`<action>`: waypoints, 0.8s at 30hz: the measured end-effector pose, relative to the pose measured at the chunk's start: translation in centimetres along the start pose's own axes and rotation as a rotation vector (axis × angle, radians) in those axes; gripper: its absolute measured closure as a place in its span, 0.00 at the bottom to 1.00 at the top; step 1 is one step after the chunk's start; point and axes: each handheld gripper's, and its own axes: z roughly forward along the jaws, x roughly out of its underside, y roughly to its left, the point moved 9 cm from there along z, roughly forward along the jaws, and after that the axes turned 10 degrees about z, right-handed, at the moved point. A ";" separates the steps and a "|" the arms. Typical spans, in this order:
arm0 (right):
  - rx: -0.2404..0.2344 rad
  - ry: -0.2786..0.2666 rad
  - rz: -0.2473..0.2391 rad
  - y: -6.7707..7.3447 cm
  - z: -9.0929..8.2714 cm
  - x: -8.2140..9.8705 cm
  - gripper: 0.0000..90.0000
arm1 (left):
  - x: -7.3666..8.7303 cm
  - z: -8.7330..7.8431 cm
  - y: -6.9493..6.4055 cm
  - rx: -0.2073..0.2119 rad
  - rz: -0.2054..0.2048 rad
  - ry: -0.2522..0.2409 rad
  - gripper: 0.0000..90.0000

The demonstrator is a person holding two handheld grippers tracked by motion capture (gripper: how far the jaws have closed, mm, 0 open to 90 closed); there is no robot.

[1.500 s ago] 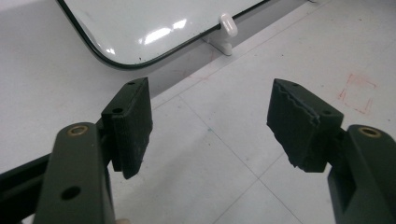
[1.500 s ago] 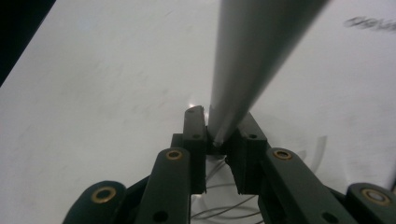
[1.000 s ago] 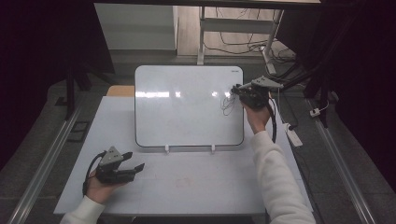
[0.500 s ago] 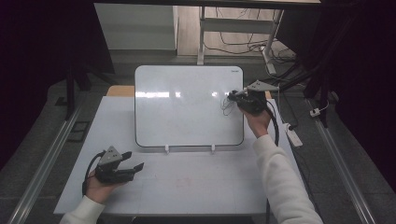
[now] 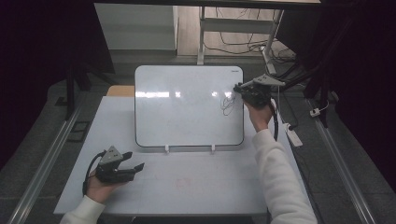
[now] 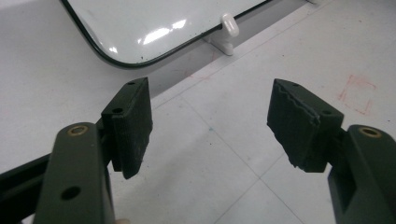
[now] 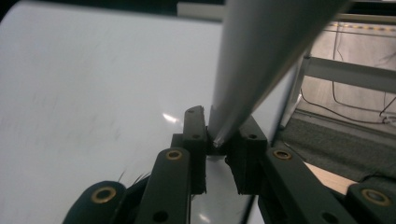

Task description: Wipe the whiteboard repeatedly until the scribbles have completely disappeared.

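While our right gripper (image 5: 239, 87) clamps a grey marker (image 7: 261, 60) at the upper right of the whiteboard (image 5: 187, 116), we have only a small black scribble (image 5: 227, 103) drawn there; most of the board remains blank. Our left gripper (image 5: 133, 166) rests spread and empty on the table (image 5: 210, 186).
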 end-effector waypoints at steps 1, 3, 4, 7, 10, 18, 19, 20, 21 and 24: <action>0.000 0.000 0.000 0.0 0.0 0.0 0.87 | 0.0 -0.1 0.0 0.000 0.002 -0.003 0.35; -0.039 0.023 -0.028 1.5 0.5 0.8 0.87 | -0.1 -0.1 0.1 -0.001 -0.003 -0.007 0.36; -0.070 0.047 -0.047 2.5 0.6 1.5 0.87 | -0.1 -0.1 0.2 -0.001 -0.006 -0.007 0.36; -0.113 0.088 -0.091 4.4 0.8 3.1 0.87 | 0.0 -0.1 0.2 -0.001 -0.008 -0.004 0.35; -0.058 0.052 -0.087 3.0 0.4 2.2 0.87 | 0.0 -0.1 0.1 -0.001 -0.004 -0.002 0.35; -0.111 0.110 -0.131 5.1 0.4 4.1 0.87 | 0.0 0.0 0.2 0.000 -0.008 -0.002 0.35; -0.110 0.109 -0.135 5.0 0.4 4.1 0.87 | 0.0 0.0 0.2 0.000 -0.009 -0.001 0.35; -0.110 0.109 -0.135 5.0 0.4 4.1 0.87 | 0.0 0.1 0.2 0.000 -0.008 0.000 0.35; -0.075 0.068 -0.086 3.9 0.3 3.1 0.87 | 0.0 0.1 0.1 0.001 -0.006 -0.001 0.35; -0.076 0.050 -0.043 3.6 0.5 2.7 0.87 | -0.1 0.0 0.0 0.001 -0.004 -0.002 0.35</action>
